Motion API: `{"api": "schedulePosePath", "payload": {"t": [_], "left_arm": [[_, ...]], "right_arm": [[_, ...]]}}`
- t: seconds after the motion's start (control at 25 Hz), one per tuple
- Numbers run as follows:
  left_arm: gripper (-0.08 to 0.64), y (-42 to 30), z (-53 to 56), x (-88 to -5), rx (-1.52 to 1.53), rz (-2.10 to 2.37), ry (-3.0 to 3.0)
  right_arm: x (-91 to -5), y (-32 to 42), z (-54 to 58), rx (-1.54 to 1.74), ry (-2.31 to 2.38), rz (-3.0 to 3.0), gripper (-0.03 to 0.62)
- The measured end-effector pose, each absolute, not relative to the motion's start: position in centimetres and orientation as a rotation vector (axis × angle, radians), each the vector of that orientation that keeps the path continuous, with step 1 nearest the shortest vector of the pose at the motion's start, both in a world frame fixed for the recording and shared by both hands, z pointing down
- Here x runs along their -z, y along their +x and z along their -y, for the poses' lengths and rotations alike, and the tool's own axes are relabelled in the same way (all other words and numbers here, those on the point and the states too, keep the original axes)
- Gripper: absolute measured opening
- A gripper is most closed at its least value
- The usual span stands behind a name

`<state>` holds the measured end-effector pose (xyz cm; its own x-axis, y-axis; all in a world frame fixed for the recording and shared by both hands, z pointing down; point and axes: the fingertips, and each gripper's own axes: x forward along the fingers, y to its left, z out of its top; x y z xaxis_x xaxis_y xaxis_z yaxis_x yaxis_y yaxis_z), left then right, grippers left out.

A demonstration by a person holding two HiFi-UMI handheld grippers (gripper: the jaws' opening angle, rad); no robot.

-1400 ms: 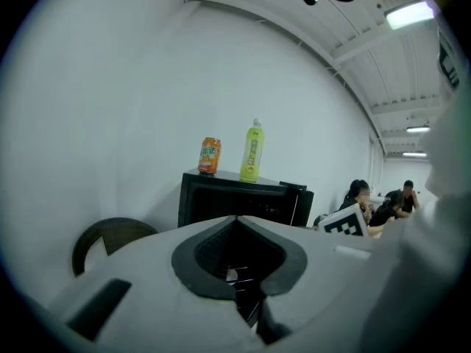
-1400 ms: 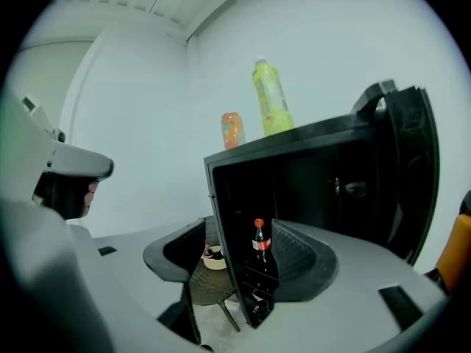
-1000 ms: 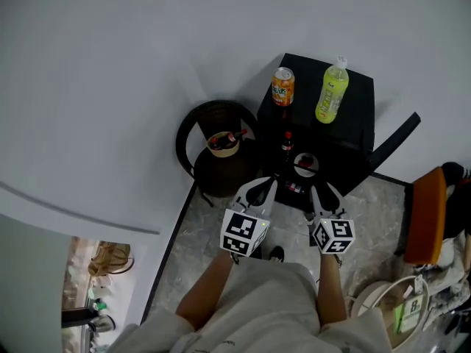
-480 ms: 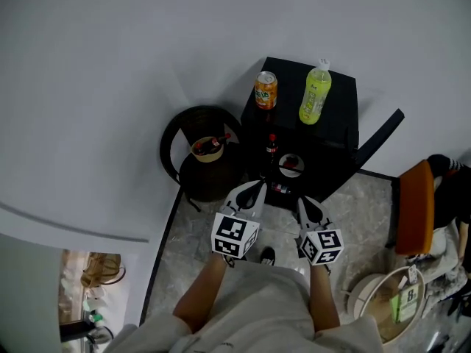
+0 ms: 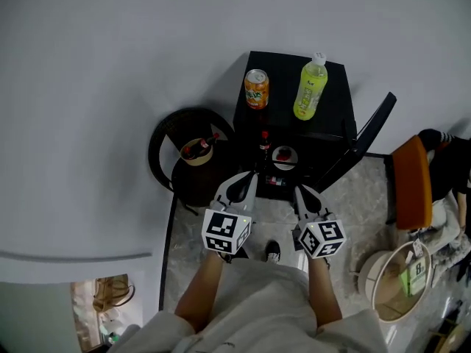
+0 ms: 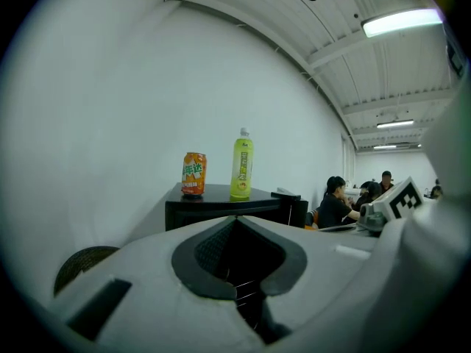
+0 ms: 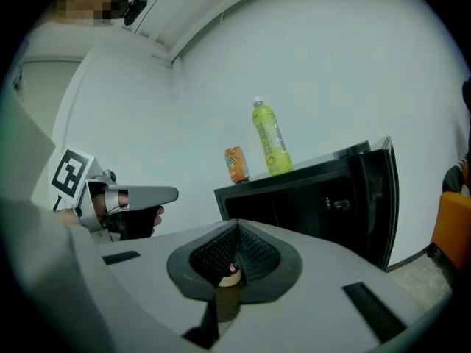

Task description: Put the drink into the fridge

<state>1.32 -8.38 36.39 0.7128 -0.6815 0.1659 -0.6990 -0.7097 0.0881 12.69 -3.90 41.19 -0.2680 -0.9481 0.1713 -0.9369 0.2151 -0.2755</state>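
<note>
jaws: my left gripper (image 5: 246,177) pinched together, empty; right gripper (image 5: 301,191) went from part-open to closed, empty | I've backed both off the fridge (image 5: 335,116) a bit | green drink bottle (image 5: 310,88) still on top of it

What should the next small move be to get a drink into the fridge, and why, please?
Probably open the right gripper and raise it toward the green bottle. Its jaws are shut on nothing, the bottle stands untouched on top of the fridge beside the can, and the door is already open.
</note>
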Motion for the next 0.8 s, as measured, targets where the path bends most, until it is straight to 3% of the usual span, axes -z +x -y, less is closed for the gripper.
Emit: {"api": "schedulePosePath", "payload": {"t": [0.36,0.8], "left_arm": [[0.008,-0.1,14.7,-35.3,-0.266,0.974,2.894],[0.009,0.0,23.6,-30.3,-0.133,0.758,3.047]], "right_arm": [[-35.1,9.4,11.6,0.33,-2.008,-2.293,0.009],[-30.9,7.6,18.5,0.152,-2.146,-2.197,0.011]]}}
